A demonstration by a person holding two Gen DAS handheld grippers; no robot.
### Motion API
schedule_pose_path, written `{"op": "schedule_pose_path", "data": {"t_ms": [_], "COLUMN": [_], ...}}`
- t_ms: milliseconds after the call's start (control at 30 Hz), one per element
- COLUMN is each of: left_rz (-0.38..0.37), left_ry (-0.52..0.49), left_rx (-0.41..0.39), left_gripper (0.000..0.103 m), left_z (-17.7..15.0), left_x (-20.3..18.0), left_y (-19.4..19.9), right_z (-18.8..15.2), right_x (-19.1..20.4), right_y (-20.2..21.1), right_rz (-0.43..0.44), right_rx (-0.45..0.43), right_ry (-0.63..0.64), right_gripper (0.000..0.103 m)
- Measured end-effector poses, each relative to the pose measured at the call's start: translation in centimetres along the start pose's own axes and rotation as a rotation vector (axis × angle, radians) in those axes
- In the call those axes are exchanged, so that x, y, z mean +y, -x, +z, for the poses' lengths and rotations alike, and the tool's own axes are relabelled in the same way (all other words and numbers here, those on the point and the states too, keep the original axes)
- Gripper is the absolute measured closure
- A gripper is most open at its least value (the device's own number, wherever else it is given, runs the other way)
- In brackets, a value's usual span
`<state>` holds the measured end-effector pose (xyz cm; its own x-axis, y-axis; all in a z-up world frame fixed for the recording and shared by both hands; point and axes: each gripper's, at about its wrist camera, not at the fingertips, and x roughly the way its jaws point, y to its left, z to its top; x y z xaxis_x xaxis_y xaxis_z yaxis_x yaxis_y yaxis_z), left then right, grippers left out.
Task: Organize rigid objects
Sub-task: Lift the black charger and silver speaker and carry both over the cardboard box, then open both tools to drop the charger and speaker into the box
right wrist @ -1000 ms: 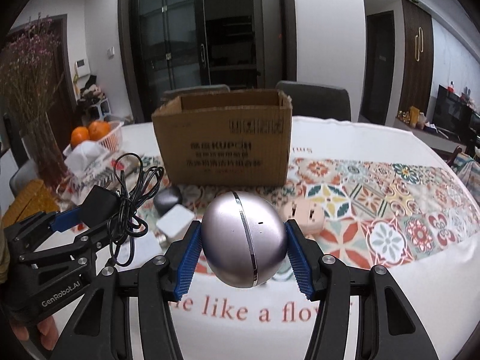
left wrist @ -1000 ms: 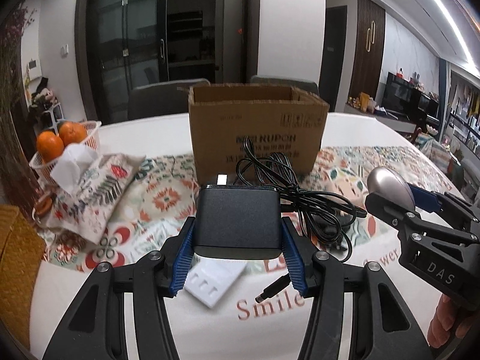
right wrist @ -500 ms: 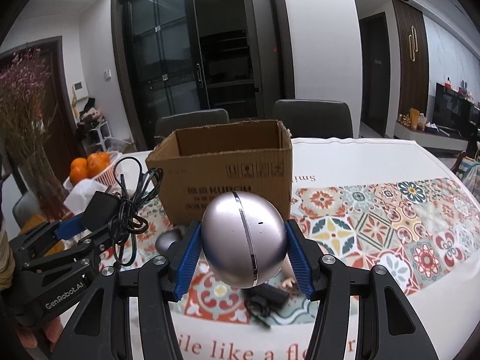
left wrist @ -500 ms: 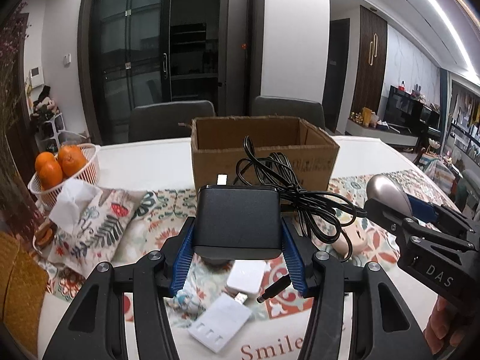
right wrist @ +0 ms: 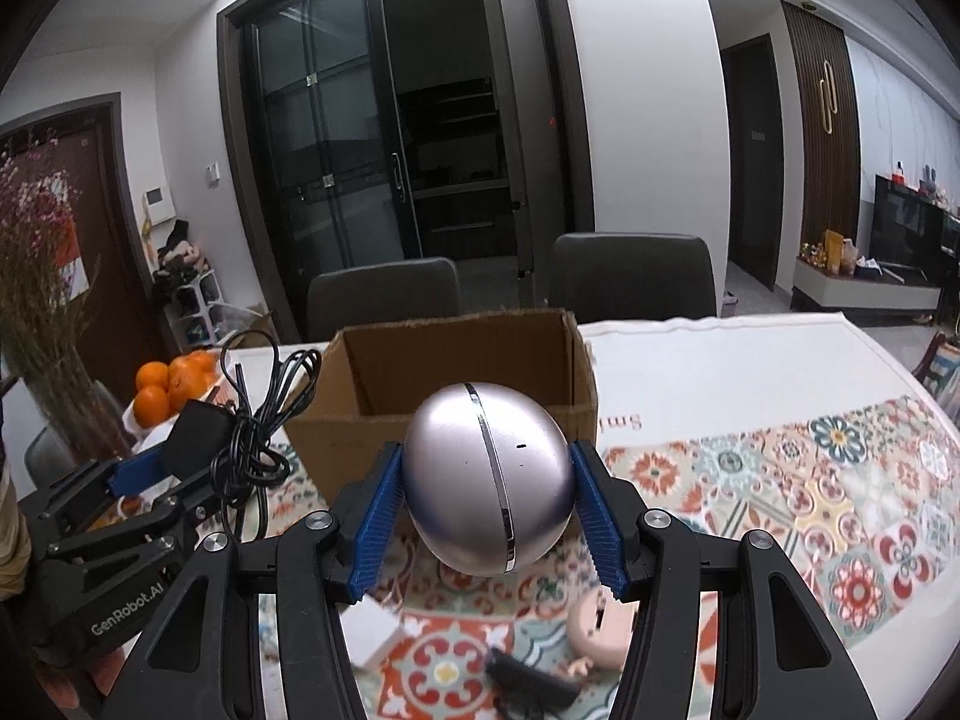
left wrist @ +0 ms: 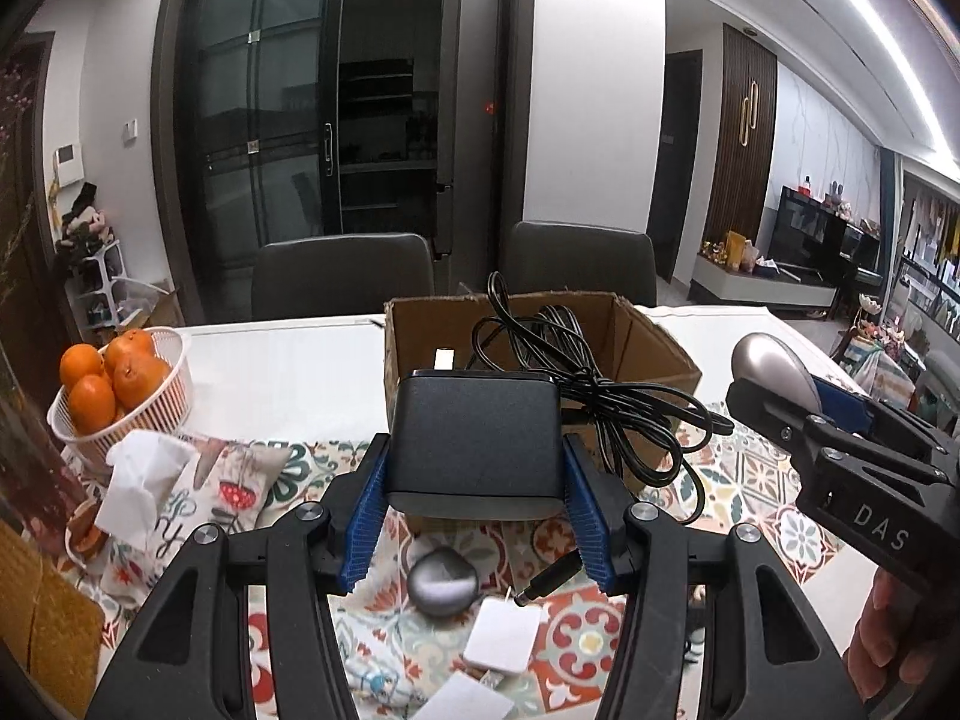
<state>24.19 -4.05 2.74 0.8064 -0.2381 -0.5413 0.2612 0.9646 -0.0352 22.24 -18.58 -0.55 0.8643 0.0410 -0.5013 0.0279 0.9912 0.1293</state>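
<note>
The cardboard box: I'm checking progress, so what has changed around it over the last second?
Both grippers rose and came nearer the cardboard box, so its open inside now shows. The left gripper stays shut on the black charger, the right gripper on the silver egg. Nothing released; box unmoved.

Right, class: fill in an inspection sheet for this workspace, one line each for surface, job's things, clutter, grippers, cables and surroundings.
Surface: table with white cloth and patterned runner.
Job's things: open cardboard box; black power adapter; silver egg-shaped device; white charger, grey oval item and pink figure on the runner.
Clutter: basket of oranges, tissue pouch.
Grippers: left hand-held gripper shut on the adapter; right hand-held gripper shut on the silver device.
Cables: adapter's black cord hangs bundled and loose.
Surroundings: two dark chairs, glass doors, dried flowers.
</note>
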Motion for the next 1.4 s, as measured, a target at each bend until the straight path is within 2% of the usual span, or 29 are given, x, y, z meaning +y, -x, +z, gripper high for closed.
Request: {"op": "schedule_pose_path", "data": {"t_ms": [367,667,1133,1400], "left_rz": [-0.008,-0.016,0.003,0.051], "left_ry": [0.003,-0.006,-0.036,-0.061], "left_rx": [0.029,0.108,0.277,0.322], "left_gripper": [0.049,0.049,0.049,0.049], "left_z": [3.6,5.8,8.2,8.8], "left_x": [0.2,0.3,0.4,0.1], "left_y": [-2.9,-6.4,-12.4,-15.2], "right_z": [3.2,5.1,7.1,7.1], "right_x": [-0.2,-0.4,-1.8,-2.6], "right_y": [-2.6,-5.6,-12.2,-15.3], "right_rz": [0.007,0.006,0.016,0.032], "right_rx": [0.013,0.074,0.268,0.357], "right_ry": [0.023,0.042,0.032,-0.002], "right_gripper": [0.047,0.047,0.047,0.047]}}
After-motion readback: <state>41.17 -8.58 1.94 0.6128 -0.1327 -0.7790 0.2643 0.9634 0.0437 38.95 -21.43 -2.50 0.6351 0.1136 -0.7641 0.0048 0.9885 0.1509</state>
